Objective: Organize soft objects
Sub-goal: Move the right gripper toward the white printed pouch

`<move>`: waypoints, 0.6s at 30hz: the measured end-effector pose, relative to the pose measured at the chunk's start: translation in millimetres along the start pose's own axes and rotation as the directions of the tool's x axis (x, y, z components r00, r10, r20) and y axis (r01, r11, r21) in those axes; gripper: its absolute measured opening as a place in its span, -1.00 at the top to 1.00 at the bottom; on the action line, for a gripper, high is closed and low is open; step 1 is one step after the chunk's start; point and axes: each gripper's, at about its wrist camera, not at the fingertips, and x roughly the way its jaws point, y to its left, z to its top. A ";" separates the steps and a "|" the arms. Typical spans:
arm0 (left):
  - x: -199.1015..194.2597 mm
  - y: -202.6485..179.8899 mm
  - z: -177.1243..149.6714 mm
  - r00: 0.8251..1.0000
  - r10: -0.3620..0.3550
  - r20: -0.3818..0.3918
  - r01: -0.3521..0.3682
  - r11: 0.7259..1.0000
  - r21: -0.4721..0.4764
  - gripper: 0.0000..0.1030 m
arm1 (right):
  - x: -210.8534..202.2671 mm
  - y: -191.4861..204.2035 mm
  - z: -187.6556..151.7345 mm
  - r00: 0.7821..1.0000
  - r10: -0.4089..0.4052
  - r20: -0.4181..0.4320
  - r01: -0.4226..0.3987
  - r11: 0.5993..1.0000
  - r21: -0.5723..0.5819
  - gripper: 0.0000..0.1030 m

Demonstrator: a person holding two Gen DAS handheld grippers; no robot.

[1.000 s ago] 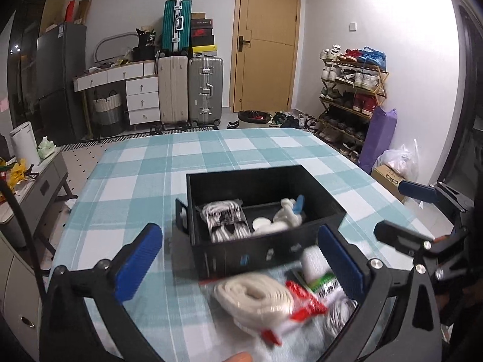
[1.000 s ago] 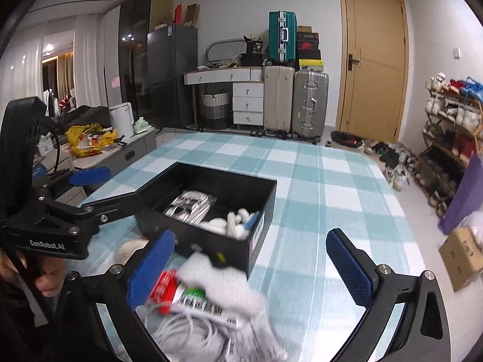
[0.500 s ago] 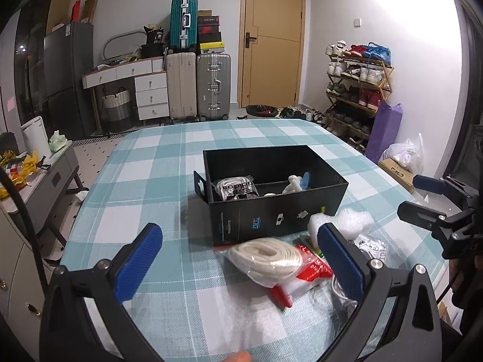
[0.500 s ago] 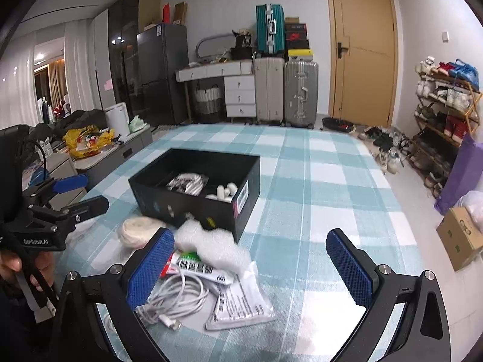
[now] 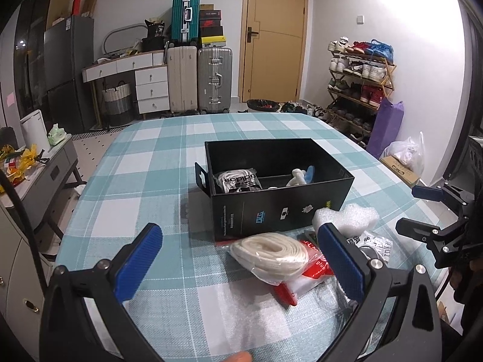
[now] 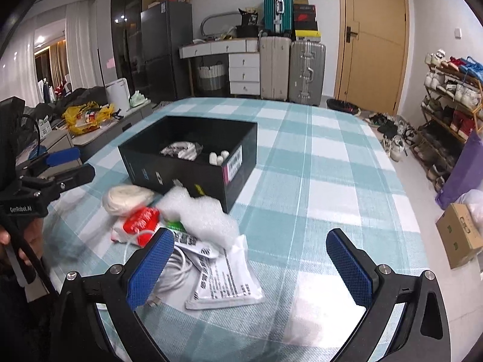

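A black open box [image 5: 280, 199] stands on the checked tablecloth and holds a bagged black-and-white item [image 5: 238, 181] and small white pieces [image 5: 297, 176]. In front of it lies a pile: a bagged coil of white cord [image 5: 271, 255], a red-and-white packet [image 5: 314, 267], white foam wrap [image 5: 347, 218], a white cable [image 6: 173, 267] and a printed white bag [image 6: 226, 274]. My left gripper [image 5: 238, 265] is open and empty, above the table just before the pile. My right gripper [image 6: 250, 268] is open and empty, above the pile's right edge.
The box [image 6: 193, 157] sits mid-table with checked cloth [image 6: 317, 181] around it. Suitcases [image 5: 199, 75], a drawer unit, a door and a shoe rack [image 5: 359, 84] stand beyond the table. A low cabinet [image 5: 33, 169] stands left of the table.
Both grippers have pulled back and up from the box and pile, which now look smaller and farther. Both stay open and empty.
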 end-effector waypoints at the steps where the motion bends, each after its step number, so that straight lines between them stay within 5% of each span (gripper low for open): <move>1: 0.2 0.1 -0.4 1.000 0.002 -0.001 -0.002 1.000 0.002 -1.00 | 0.6 -0.7 -0.6 1.000 -0.002 -0.005 0.002 1.000 -0.002 -0.99; 18: 10.4 -9.1 -8.0 0.999 -0.004 -0.049 0.006 0.999 0.040 -1.00 | 15.7 8.5 -10.7 0.997 0.005 -0.075 -0.009 0.999 -0.052 -0.99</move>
